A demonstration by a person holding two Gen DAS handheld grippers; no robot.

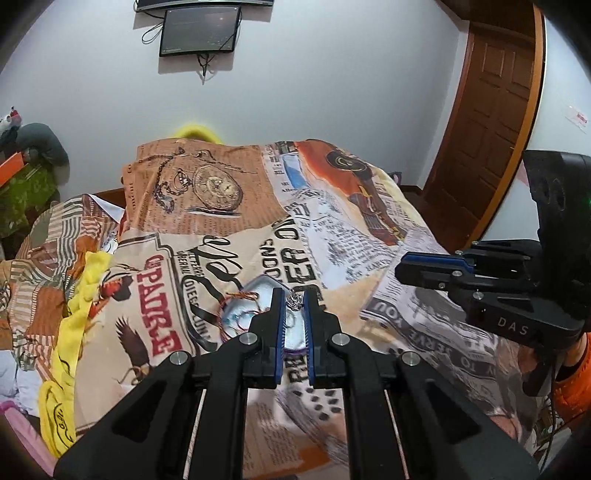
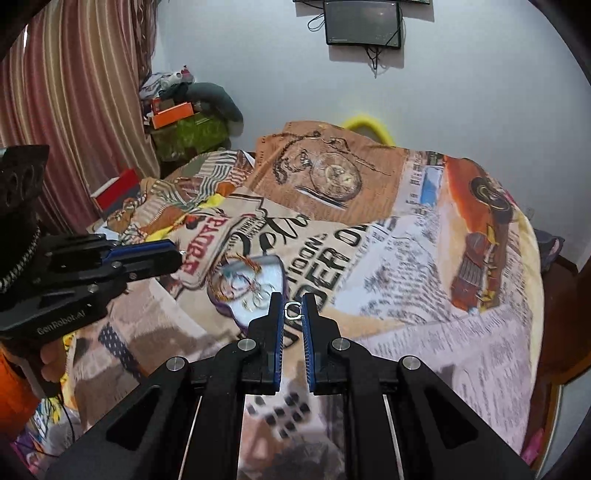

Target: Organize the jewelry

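A shallow silvery tray (image 1: 255, 291) lies on the printed bedspread and holds a thread bracelet (image 1: 236, 295) and some rings. It also shows in the right wrist view (image 2: 271, 273), with the bracelet (image 2: 240, 266) and silver rings (image 2: 258, 295) inside. My left gripper (image 1: 294, 299) is shut on a small silver ring (image 1: 294, 300) above the tray. My right gripper (image 2: 293, 308) is shut on a silver ring (image 2: 293, 309) just right of the tray. The right gripper also shows at the right of the left wrist view (image 1: 406, 269). The left gripper also shows at the left of the right wrist view (image 2: 177, 254).
The bed is covered by a newspaper-print bedspread (image 1: 332, 229). Yellow cloth (image 1: 74, 332) lies at its left edge. A dark monitor (image 1: 199, 31) hangs on the white wall. A wooden door (image 1: 487, 122) stands at the right. Striped curtains (image 2: 74, 92) and cluttered boxes (image 2: 177, 114) are on the left.
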